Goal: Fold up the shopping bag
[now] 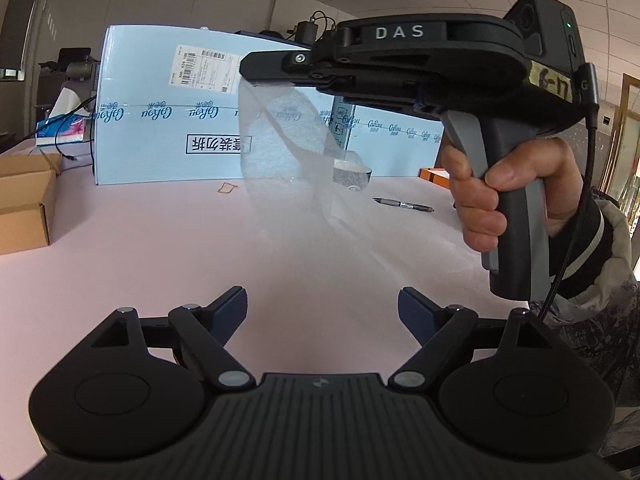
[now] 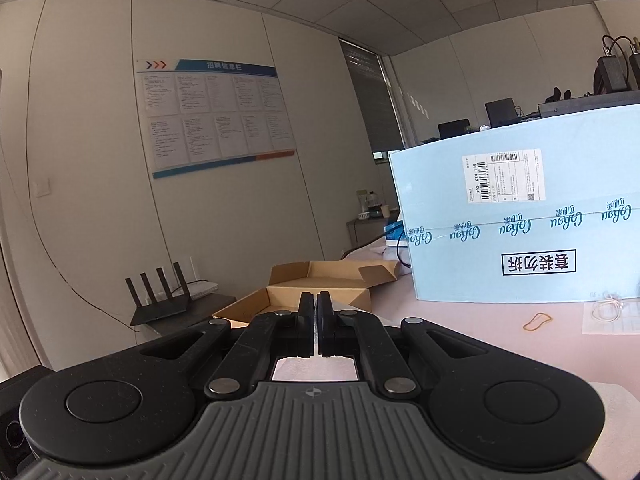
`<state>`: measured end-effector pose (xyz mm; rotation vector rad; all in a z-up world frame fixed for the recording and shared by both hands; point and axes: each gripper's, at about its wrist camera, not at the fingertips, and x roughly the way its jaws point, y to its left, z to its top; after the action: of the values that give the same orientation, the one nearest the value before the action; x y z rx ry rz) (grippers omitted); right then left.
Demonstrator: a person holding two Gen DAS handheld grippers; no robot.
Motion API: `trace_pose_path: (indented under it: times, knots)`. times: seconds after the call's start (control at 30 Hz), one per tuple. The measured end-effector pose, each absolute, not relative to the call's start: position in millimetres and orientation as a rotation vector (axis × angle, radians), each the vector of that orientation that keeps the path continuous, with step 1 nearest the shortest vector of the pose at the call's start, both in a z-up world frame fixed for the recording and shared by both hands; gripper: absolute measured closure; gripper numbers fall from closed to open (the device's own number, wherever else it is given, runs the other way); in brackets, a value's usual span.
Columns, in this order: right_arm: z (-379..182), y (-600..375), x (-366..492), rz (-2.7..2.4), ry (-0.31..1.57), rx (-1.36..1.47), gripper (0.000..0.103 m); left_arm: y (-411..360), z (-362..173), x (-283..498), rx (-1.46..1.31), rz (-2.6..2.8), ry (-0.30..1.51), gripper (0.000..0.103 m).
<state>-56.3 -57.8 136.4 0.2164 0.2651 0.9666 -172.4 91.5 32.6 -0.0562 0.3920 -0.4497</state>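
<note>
Left hand-held gripper (image 1: 322,312) low over the pink counter (image 1: 120,272), jaws wide apart and empty. Right hand-held gripper (image 1: 256,68) raised ahead, clamped on a translucent shopping bag (image 1: 288,148) hanging toward the counter. Pen (image 1: 403,204) beyond, near a pale blue box (image 1: 160,120).

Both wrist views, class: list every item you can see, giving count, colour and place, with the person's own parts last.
shopping bag: one, translucent white, hanging from the right tool above the table
table: one, pink top
large carton: one, light blue, standing at the back of the table
cardboard boxes: two, brown, open, at the table's left end
pen: one, black, lying on the table
rubber band: one, tan, on the table by the carton
router: one, black, on a side stand
left tool: one, black, open
right tool: one, black, shut on the bag
right hand: one, gripping the handle
</note>
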Motion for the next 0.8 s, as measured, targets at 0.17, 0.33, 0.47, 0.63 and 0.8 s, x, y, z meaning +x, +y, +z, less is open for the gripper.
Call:
trace_pose_path:
  times: [0.17, 0.33, 0.47, 0.63, 0.8]
  knots:
    - [135, -67, -64, 0.95, 0.219, 0.22, 0.101, 87, 29, -154, -0.115, -0.396, 0.316, 0.026]
    - [118, -103, -59, 0.905, 0.269, 0.296, 0.051, 92, 31, -145, -0.169, -0.414, 0.303, 0.103]
    - [101, -151, -76, 0.827, 0.273, 0.287, 0.042, 100, 36, -132, -0.133, -0.344, 0.336, 0.103]
    - [73, -216, -113, 0.664, 0.361, 0.249, 0.032, 125, 51, -112, -0.119, -0.275, 0.342, 0.102]
    - [52, -234, -150, 0.597, 0.501, 0.119, 0.032, 131, 65, -90, -0.094, -0.269, 0.369, 0.102]
